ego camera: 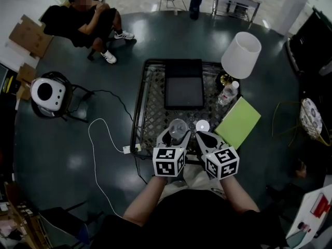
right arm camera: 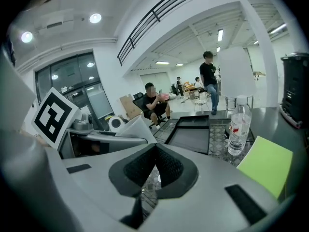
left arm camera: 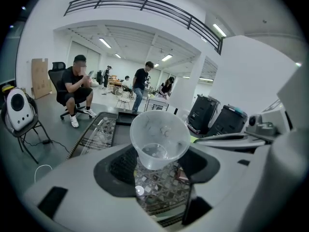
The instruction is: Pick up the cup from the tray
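A clear plastic cup (ego camera: pixel 178 126) hangs tilted above the table's near edge, and my left gripper (ego camera: pixel 178 134) is shut on it. In the left gripper view the cup (left arm camera: pixel 157 134) sits between the black pads (left arm camera: pixel 121 166), mouth toward the camera and empty. The black tray (ego camera: pixel 183 84) lies further back in the middle of the table with nothing on it. My right gripper (ego camera: pixel 200 135) is just right of the left one. Its jaws (right arm camera: pixel 155 166) are shut with nothing between them. The cup (right arm camera: pixel 134 129) shows at that view's left.
The table (ego camera: pixel 150 113) has a woven top under glass. On its right side are a white lamp (ego camera: pixel 241 54), a water bottle (ego camera: pixel 228 93) and a green notebook (ego camera: pixel 238 122). A small white disc (ego camera: pixel 202 125) lies beside the cup. A person (ego camera: pixel 85 19) sits beyond the table.
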The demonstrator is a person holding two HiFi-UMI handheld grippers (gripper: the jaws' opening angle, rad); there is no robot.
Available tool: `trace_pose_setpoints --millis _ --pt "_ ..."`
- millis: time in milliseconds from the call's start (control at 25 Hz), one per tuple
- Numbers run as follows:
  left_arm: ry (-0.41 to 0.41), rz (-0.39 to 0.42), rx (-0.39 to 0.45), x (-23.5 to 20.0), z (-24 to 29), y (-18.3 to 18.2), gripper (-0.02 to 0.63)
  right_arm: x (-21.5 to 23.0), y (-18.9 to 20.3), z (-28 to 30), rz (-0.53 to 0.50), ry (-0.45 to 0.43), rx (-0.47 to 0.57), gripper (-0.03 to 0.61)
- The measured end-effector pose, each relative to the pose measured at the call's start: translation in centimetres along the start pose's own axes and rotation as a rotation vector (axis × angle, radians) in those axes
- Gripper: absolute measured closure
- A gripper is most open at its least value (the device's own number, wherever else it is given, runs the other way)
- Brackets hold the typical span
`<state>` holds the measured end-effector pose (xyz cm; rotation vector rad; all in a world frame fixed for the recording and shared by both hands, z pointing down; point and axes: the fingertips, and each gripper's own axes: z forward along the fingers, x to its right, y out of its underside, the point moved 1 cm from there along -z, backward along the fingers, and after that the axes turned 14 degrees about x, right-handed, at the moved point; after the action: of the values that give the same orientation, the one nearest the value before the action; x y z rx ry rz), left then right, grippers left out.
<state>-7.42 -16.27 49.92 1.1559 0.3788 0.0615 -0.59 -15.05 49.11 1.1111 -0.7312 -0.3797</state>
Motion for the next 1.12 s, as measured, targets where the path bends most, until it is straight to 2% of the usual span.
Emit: trace_pose_setpoints --millis 160,400,640,1120 --pt "0.000 -0.005 0.018 0.1 -2.0 -0.3 0.337 -0.9 -0.3 -0.6 -0.019 -0.015 0.006 0.568" --pt "-0.010 -0.069 0.026 0.1 -4.3 -0.1 0.337 -1.9 -0.6 -1.6 -0.025 -0.029 0.018 0.568" --pt "-0.012 -0.053 0.035 0.0 -5.6 -0.2 0.337 -3.3 -0.7 -1.9 -0.037 -0.062 0.023 0.568" --pt "-0.002 -0.039 0.040 0.7 -6.1 -0.3 0.337 -4.1 -0.9 -2.2 -0.035 -0.072 0.029 0.568"
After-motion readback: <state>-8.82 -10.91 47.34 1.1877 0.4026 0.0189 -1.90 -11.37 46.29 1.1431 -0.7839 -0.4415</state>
